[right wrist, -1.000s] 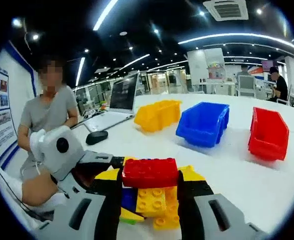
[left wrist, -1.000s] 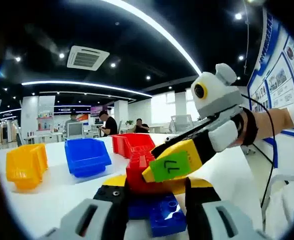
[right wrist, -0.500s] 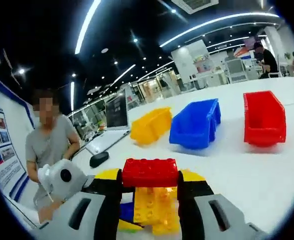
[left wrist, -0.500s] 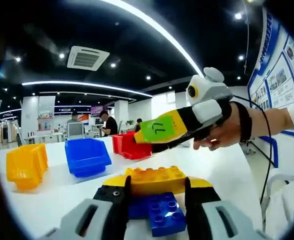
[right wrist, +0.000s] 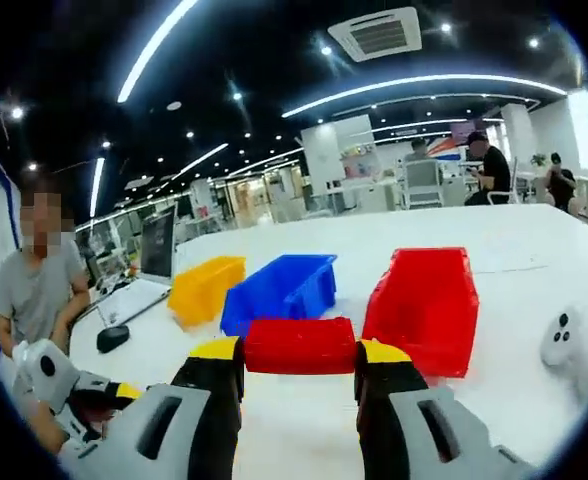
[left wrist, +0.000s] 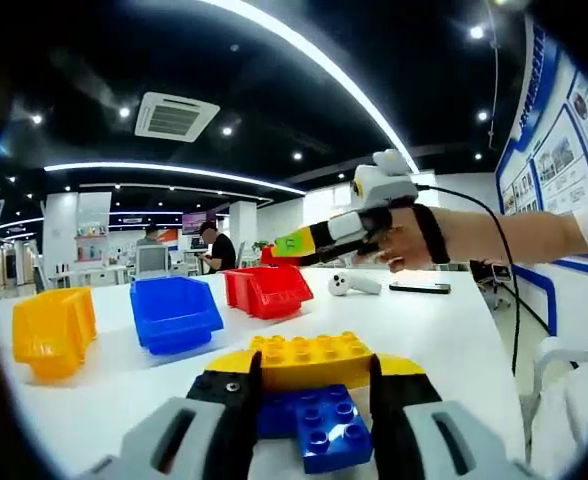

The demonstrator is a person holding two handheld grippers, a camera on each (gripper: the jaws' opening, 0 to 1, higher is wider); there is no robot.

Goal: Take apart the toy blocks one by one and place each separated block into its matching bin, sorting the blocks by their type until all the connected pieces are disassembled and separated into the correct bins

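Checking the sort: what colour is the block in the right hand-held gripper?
Red, clearest in the right gripper view, with the red bin just beyond it.

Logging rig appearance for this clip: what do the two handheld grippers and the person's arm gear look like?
Both grippers have grey bodies with black jaws tipped yellow. In the left gripper view, the right gripper carries a green label on one jaw, a black cable trails from it, and a black strap circles the wrist. Left gripper matches.

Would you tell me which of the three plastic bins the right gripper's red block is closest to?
The red plastic bin, just beyond the red toy block clamped in the right gripper; the blue bin and yellow bin sit farther left.
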